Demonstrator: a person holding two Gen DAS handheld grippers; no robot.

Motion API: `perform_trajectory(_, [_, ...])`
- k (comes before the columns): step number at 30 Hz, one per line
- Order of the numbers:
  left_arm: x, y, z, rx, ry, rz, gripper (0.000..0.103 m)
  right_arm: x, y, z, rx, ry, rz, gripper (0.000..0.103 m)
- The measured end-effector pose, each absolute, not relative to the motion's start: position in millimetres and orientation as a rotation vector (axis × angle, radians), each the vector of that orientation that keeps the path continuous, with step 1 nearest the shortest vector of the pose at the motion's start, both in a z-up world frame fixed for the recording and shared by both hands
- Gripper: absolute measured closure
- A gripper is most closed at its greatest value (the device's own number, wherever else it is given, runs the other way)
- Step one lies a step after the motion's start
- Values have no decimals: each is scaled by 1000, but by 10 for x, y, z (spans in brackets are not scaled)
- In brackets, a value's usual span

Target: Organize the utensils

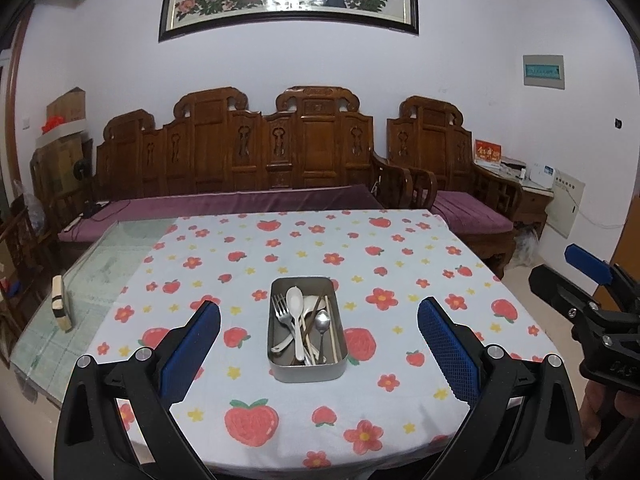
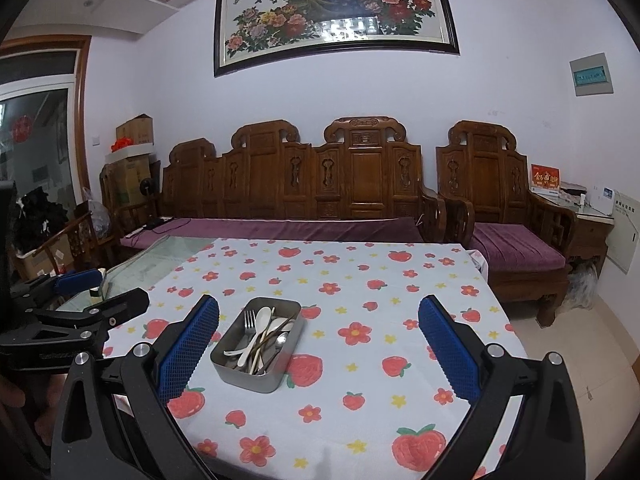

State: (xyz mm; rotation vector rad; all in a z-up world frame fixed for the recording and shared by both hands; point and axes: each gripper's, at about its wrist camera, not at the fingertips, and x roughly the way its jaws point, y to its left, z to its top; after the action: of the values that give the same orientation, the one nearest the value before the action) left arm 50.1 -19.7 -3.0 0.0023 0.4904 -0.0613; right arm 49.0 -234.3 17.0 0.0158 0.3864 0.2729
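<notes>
Both fingers (image 1: 200,344) spread above tin (image 1: 306,374)

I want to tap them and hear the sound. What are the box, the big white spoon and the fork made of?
The metal box looks like brushed steel: dull grey with soft reflections. The white spoon seems plastic or ceramic; it is smooth, opaque and glossy, so I can't tell which. The fork looks like polished metal, silvery and shiny.

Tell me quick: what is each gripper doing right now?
Left gripper: jaws open, holding nothing.
Right gripper: jaws open, holding nothing.
</notes>
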Motion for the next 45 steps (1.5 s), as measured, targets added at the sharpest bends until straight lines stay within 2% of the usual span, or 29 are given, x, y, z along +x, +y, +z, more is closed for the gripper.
perform_trajectory(45, [410, -205, 109, 3, 448, -52, 8, 499, -2371, 156, 29, 388, 273, 3])
